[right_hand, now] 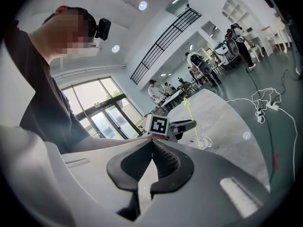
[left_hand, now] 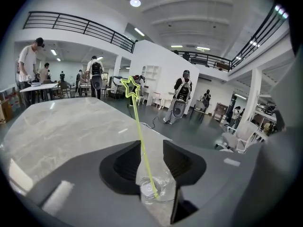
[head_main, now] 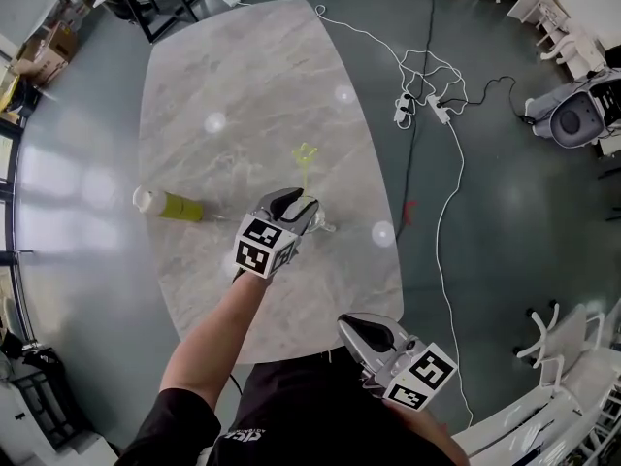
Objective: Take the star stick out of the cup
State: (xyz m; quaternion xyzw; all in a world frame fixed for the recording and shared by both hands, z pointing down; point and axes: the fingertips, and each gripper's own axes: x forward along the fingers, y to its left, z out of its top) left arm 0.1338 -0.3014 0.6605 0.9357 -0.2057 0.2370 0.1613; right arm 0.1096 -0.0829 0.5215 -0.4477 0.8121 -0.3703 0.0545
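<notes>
Plainly the star stick [left_hand: 138,122] is not out of the cup [left_hand: 156,190] yet; the left gripper [left_hand: 152,146] holds its jaws apart around it, ungripped, while the right gripper [right_hand: 152,144] has its jaws closed together, empty.

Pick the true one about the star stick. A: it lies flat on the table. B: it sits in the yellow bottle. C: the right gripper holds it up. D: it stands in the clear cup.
D: the star stick stands in the clear cup, between the open jaws of the left gripper.
</notes>
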